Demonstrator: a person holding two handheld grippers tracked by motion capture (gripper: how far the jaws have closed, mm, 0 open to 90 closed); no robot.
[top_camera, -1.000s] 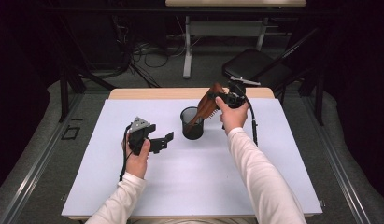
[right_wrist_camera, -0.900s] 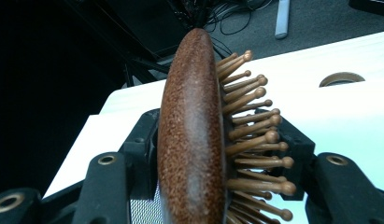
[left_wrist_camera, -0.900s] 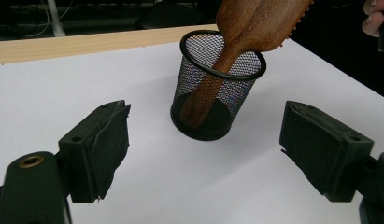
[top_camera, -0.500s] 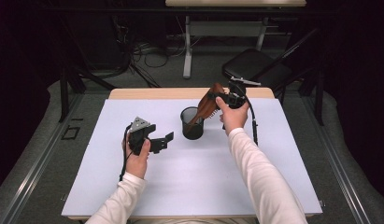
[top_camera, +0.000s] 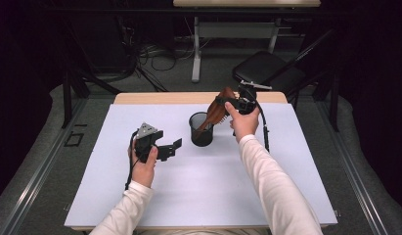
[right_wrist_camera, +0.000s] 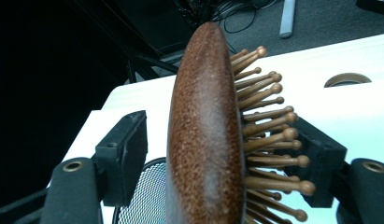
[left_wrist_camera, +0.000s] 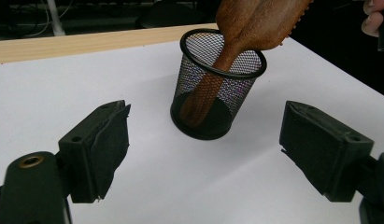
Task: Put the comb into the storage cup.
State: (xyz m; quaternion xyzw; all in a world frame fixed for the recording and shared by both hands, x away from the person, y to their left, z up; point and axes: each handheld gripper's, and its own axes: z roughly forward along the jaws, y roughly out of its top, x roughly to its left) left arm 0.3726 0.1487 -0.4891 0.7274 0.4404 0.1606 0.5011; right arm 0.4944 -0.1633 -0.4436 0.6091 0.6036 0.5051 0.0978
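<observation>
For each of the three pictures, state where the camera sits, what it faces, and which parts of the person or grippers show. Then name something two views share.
High view: above the table, looking forward and down; both forearms, left gripper, right gripper.
Left gripper view: rides the left gripper, facing the mesh cup; own fingers.
Right gripper view: rides the right gripper, facing the hairbrush; fingers, just opening.
Shared: hairbrush, cup.

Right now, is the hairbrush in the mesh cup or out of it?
In: the hairbrush handle stands inside the mesh cup, head leaning over the rim.

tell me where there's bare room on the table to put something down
Bare white tabletop runs between the forearms to the near edge, and along the left edge beyond the left hand-held gripper. It is crowded around the mesh cup, where the wooden hairbrush leans and the right hand-held gripper hovers.
</observation>
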